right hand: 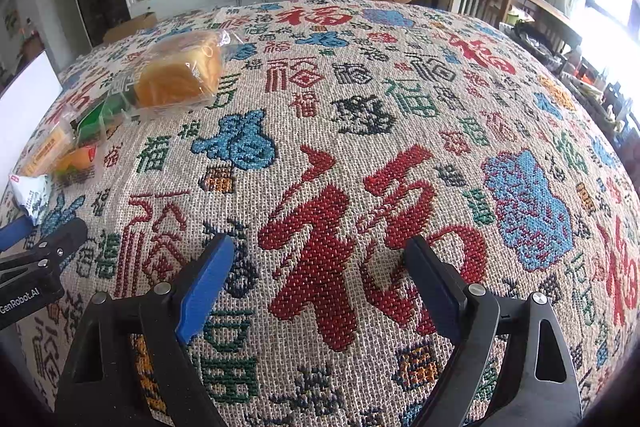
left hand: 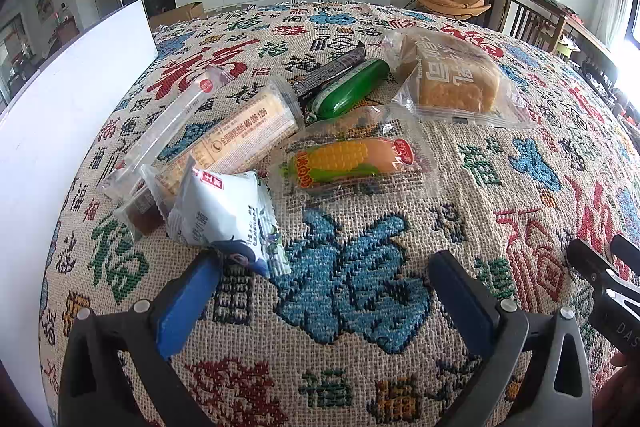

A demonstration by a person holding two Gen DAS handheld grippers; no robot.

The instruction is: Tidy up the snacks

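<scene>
Snacks lie in a loose heap on the woven tablecloth (left hand: 460, 187), left of centre beside a white board (left hand: 60, 99). Nearest the left gripper (left hand: 324, 275) sits a white pouch (left hand: 224, 211): light, puffy, crinkly, probably best pinched by its sealed edge. The cracker sleeve (left hand: 244, 135) runs diagonally away to the right; it looks stiff but fragile. The bagged bread (right hand: 180, 75) is soft. Both the left and the right gripper (right hand: 320, 255) hover with jaws apart, holding nothing
</scene>
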